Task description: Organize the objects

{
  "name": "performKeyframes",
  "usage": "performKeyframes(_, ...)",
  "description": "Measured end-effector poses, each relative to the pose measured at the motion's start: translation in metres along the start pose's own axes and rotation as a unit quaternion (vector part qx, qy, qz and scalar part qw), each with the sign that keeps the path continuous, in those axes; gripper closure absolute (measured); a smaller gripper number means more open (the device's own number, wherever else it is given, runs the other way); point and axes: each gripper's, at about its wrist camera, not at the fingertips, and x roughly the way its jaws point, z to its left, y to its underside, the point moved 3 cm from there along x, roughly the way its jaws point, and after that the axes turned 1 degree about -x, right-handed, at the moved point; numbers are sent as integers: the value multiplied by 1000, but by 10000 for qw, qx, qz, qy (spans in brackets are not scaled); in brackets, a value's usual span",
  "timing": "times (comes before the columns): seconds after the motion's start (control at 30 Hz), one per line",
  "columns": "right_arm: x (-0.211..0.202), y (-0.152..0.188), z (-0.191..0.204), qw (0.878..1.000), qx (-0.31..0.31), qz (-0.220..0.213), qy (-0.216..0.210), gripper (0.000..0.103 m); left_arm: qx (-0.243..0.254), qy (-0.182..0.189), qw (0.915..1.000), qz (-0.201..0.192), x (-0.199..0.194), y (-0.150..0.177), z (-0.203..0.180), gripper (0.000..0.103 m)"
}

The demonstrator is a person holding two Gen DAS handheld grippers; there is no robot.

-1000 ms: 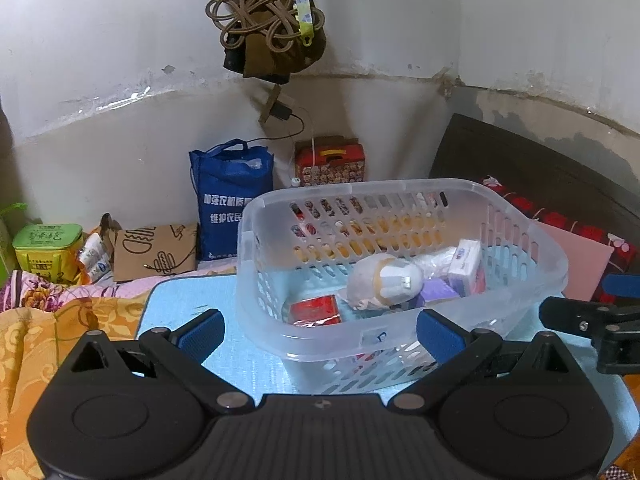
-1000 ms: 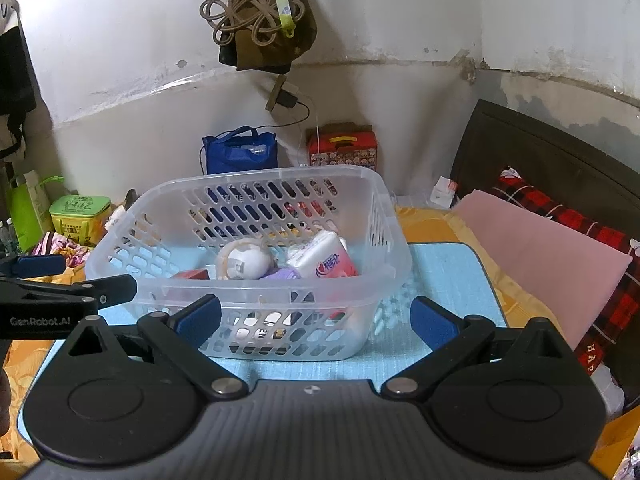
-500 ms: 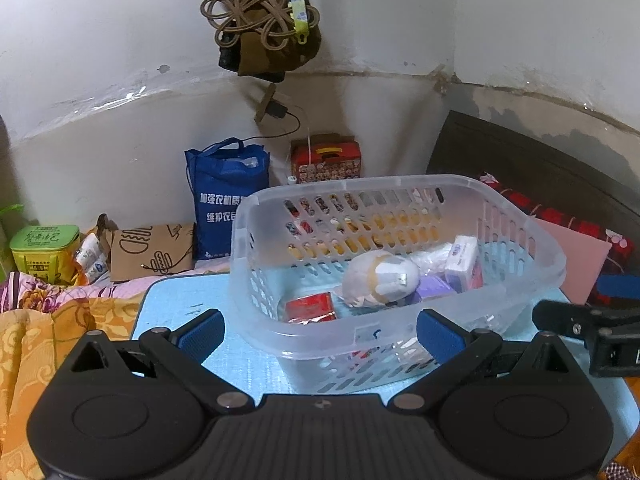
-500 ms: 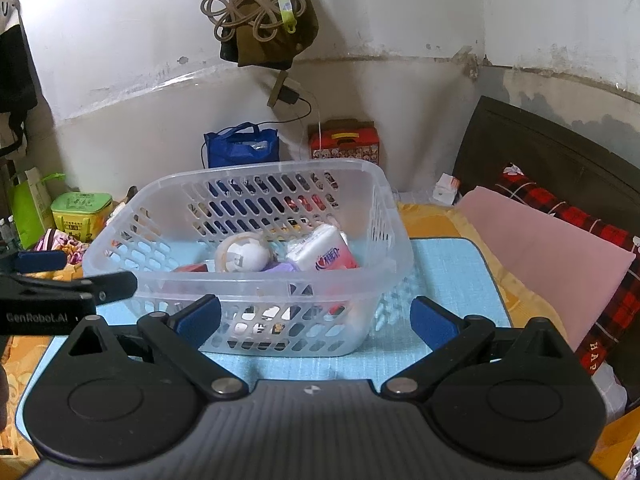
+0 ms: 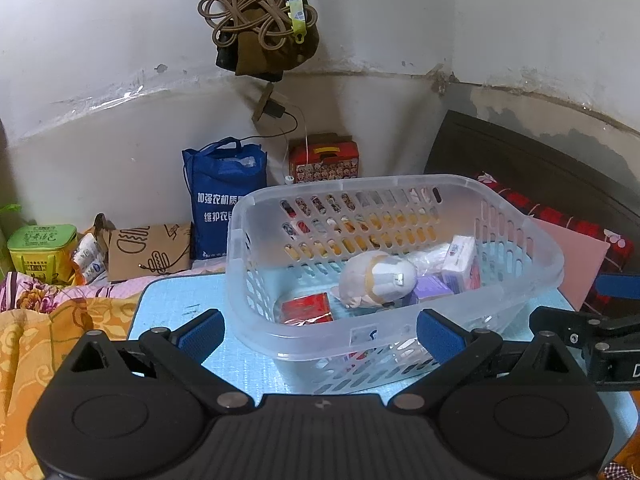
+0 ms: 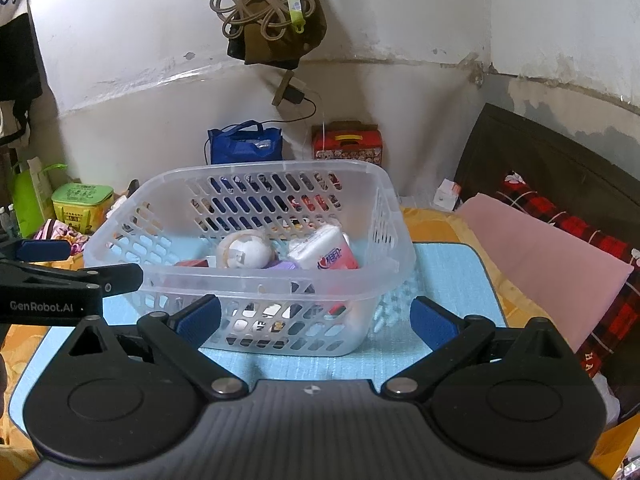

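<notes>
Translucent plastic, left wrist view: slotted basket (image 5: 400, 320) sits on the pale blue mat (image 5: 176, 300), just beyond the left gripper (image 5: 320, 330).
Contents: wrapped round bundle (image 5: 376, 278) mid-floor; red packet (image 5: 306, 307) near left; purple box (image 5: 430, 286) and tissue pack (image 5: 460, 258) toward the right wall.
Left tool: jaws spread wide, nothing between the blue pads, which flank the near rim.
Other tool: right gripper (image 5: 576, 320) enters from the right edge, close beside the basket's right corner.
Surroundings: blue bag (image 5: 224, 200), red tin case (image 5: 324, 158) and cardboard bag (image 5: 148, 250) along the far wall; green tin (image 5: 42, 252) far left; patterned orange bedding (image 5: 36, 344) near left.
Right wrist view: same basket (image 6: 256, 280) centred, mat (image 6: 448, 280) bare to its right.
Right tool: right gripper (image 6: 316, 322) likewise released, holding nothing.
Contents here: tissue pack (image 6: 324, 250) leans on the bundle (image 6: 244, 250); the red packet is half hidden behind the rim.
Left gripper (image 6: 72, 274): pokes in from the left, beside the basket wall.
Obstructions: pink pillow (image 6: 540, 252) and plaid cloth (image 6: 568, 224) right; dark headboard (image 6: 560, 160) far right.
Judgement, step: loose items appear gathered; no stray item shows on the mat, so probably near done, or the basket is to be carried.
Judgement, technique: if lifting, pinch opposite rims evenly and keep level; thin walls may flex and the bundle may roll.
</notes>
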Motion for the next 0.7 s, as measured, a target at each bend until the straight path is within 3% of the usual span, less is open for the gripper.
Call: performKeyframes(0.7,0,0,1,10000,39,-6,35,0,3,-4,10000,-2,0,0,0,0)
